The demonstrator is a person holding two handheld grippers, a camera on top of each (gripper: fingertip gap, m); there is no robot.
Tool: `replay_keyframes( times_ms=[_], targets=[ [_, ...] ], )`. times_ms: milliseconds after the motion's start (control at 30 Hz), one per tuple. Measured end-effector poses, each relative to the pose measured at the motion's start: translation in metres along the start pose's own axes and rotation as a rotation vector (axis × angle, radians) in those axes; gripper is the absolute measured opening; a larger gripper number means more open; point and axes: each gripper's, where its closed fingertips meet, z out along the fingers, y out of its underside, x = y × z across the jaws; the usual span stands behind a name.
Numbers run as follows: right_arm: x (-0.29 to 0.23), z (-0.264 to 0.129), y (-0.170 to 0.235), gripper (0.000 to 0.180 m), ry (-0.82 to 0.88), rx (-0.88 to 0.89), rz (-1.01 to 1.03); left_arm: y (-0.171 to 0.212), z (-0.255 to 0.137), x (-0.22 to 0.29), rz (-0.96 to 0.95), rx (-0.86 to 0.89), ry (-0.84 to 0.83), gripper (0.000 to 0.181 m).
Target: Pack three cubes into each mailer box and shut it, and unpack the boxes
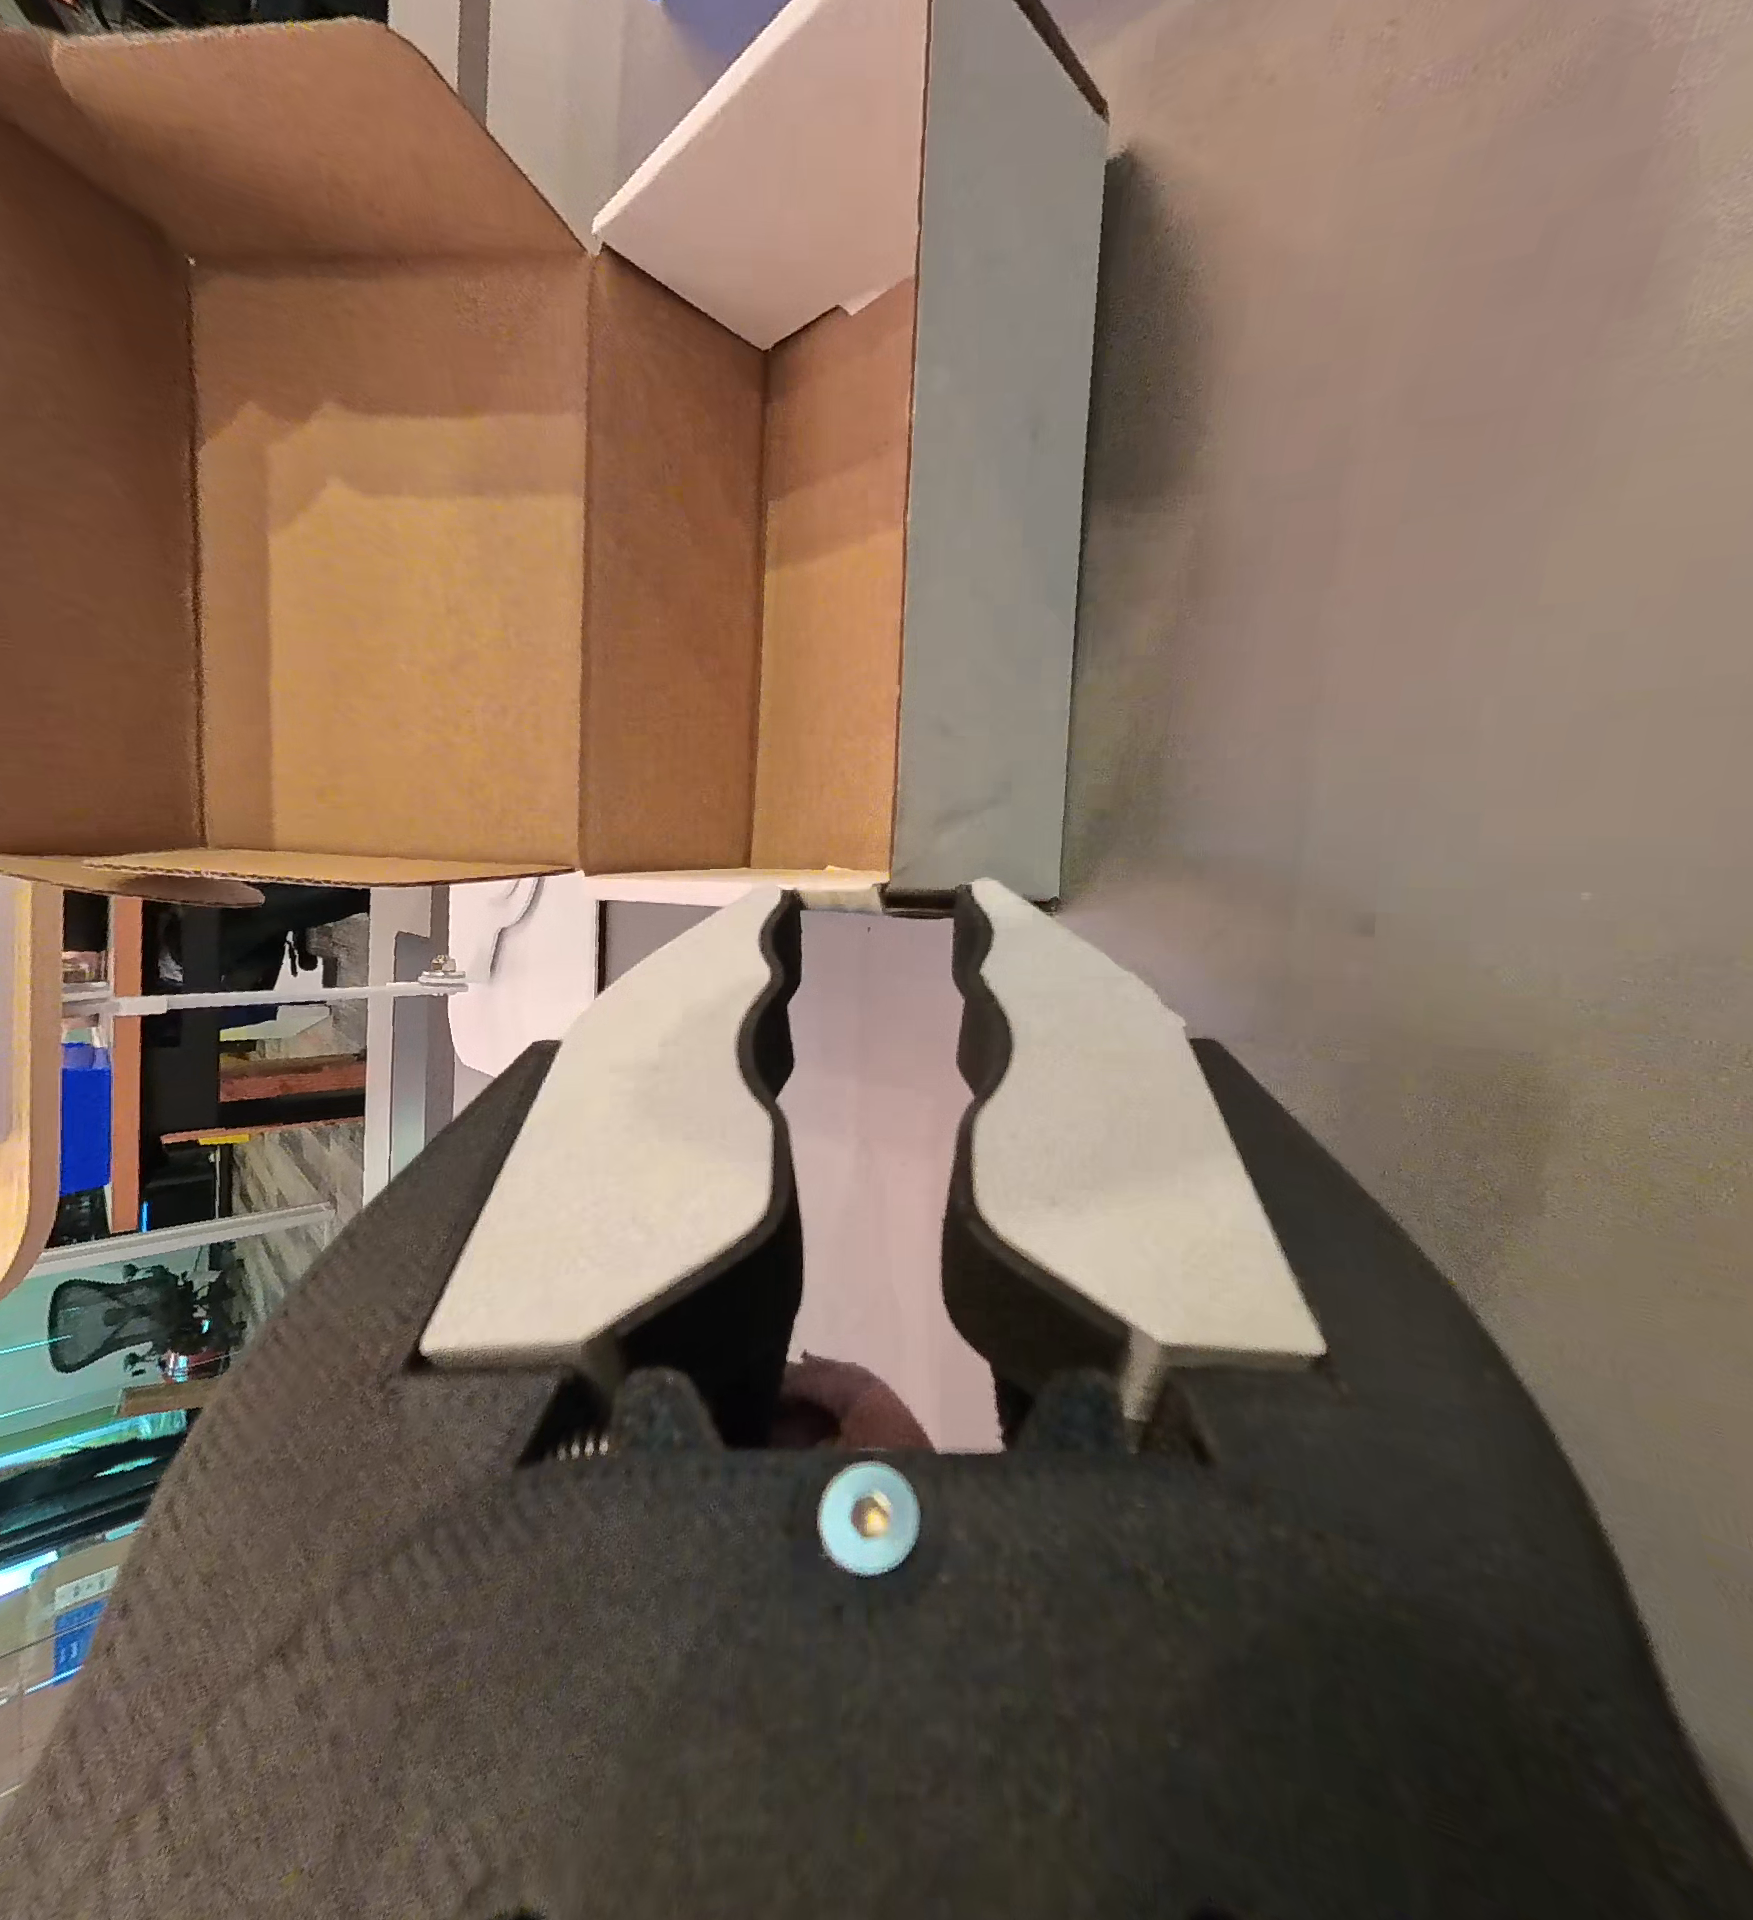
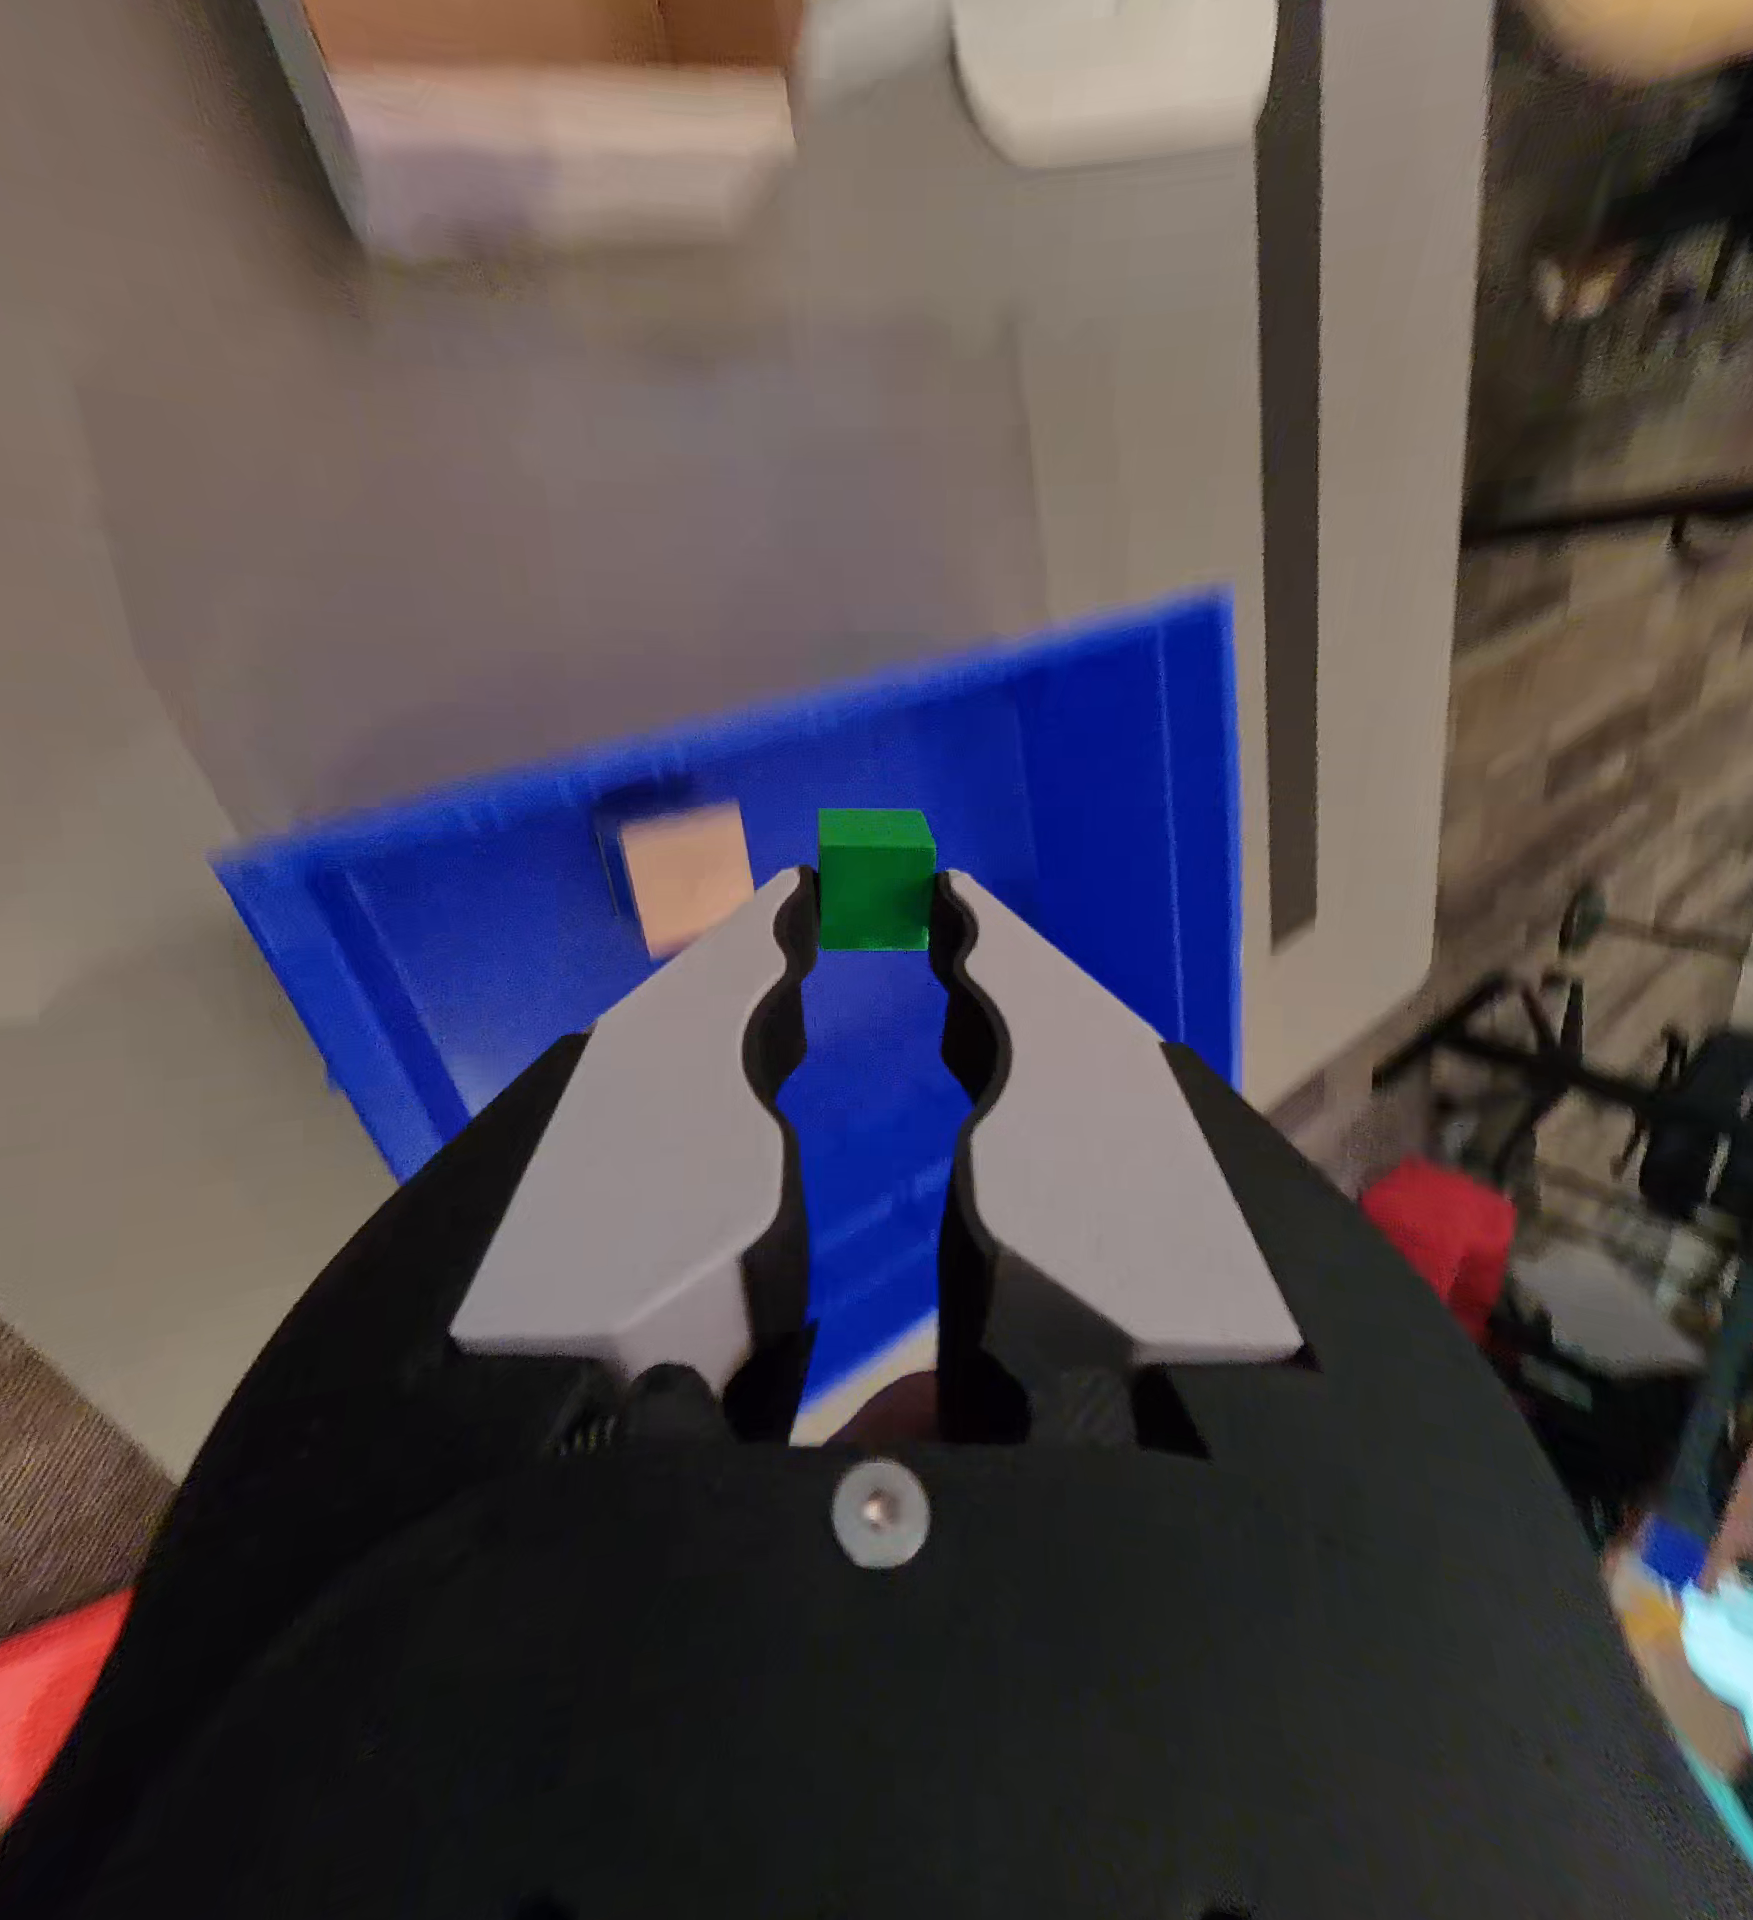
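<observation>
In the left wrist view, which is rolled sideways, an open mailer box [image 1: 997, 520] stands on the grey table [image 1: 1474, 623]. It is white outside and brown inside, and I see no cubes in it. My left gripper [image 1: 877, 899] has its jaws a little apart and its tips rest against the box's near end. In the right wrist view my right gripper [image 2: 872, 883] is shut on a green cube [image 2: 872, 873], held over a blue bin [image 2: 1080, 790]. A plain wooden cube [image 2: 690, 883] lies in the bin just left of my fingers. The box [image 2: 550, 114] is blurred at the top.
The table's right edge [image 2: 1371, 623] runs just past the bin, with floor and clutter beyond. Red objects [image 2: 1443, 1236] [image 2: 20, 1704] sit low at the right and bottom left. A white box flap [image 1: 778, 208] sticks up at the far end.
</observation>
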Motion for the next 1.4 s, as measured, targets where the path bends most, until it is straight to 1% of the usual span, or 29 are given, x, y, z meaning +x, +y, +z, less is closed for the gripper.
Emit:
replay_keyframes(
  times_ms=[67, 100, 233, 300, 433, 567, 667, 733, 767, 900, 967, 1000, 1133, 1200, 1300, 1400],
  targets=[
    [-0.004, 0.006, 0.053, 0.02, -0.004, -0.132, 0.024, 0.0, 0.0, 0.0, 0.0, -0.002, 0.001, 0.028],
    [-0.009, 0.011, 0.071, 0.019, -0.018, -0.169, 0.034, 0.0, 0.0, 0.0, 0.001, -0.003, 0.001, 0.028],
    [-0.033, 0.041, 0.118, 0.02, -0.098, -0.273, 0.054, 0.0, 0.0, 0.0, -0.002, -0.008, 0.001, 0.028],
    [-0.041, 0.056, 0.132, 0.02, -0.121, -0.319, 0.046, 0.0, 0.0, 0.0, -0.002, -0.013, 0.0, 0.028],
    [-0.05, 0.077, 0.143, 0.02, -0.155, -0.355, 0.035, 0.0, 0.0, 0.0, -0.007, -0.016, -0.002, 0.028],
    [-0.057, 0.092, 0.156, 0.02, -0.189, -0.427, -0.014, 0.0, 0.0, 0.001, -0.008, -0.013, -0.001, 0.028],
    [-0.059, 0.1, 0.157, 0.021, -0.2, -0.434, -0.019, 0.0, 0.0, 0.001, -0.006, -0.013, -0.002, 0.028],
    [-0.06, 0.101, 0.157, 0.023, -0.206, -0.44, -0.017, 0.001, 0.0, 0.001, -0.005, -0.015, -0.002, 0.028],
    [-0.059, 0.1, 0.157, 0.028, -0.202, -0.441, -0.017, 0.001, 0.0, 0.001, -0.005, -0.015, -0.003, 0.028],
    [-0.045, 0.081, 0.149, 0.03, -0.14, -0.432, 0.003, 0.0, 0.0, 0.001, 0.009, -0.015, -0.012, 0.028],
    [-0.032, 0.066, 0.136, 0.03, -0.073, -0.408, 0.01, 0.0, 0.0, 0.002, 0.01, -0.018, -0.004, 0.032],
    [-0.027, 0.059, 0.123, 0.03, -0.044, -0.368, 0.022, 0.001, 0.0, 0.002, 0.011, -0.021, 0.001, 0.033],
    [-0.013, 0.034, 0.043, 0.033, 0.046, -0.119, 0.082, 0.003, -0.003, 0.001, 0.001, -0.02, 0.015, 0.041],
    [-0.019, 0.026, -0.003, 0.039, 0.022, 0.008, 0.121, 0.005, -0.007, 0.0, -0.016, -0.014, 0.026, 0.048],
    [-0.017, 0.019, -0.068, 0.042, 0.037, 0.189, 0.204, 0.002, -0.018, -0.005, -0.097, 0.031, 0.058, 0.051],
    [-0.016, 0.024, -0.117, 0.046, 0.002, 0.328, 0.322, -0.006, -0.029, -0.023, -0.266, 0.112, 0.052, 0.05]
  ],
)
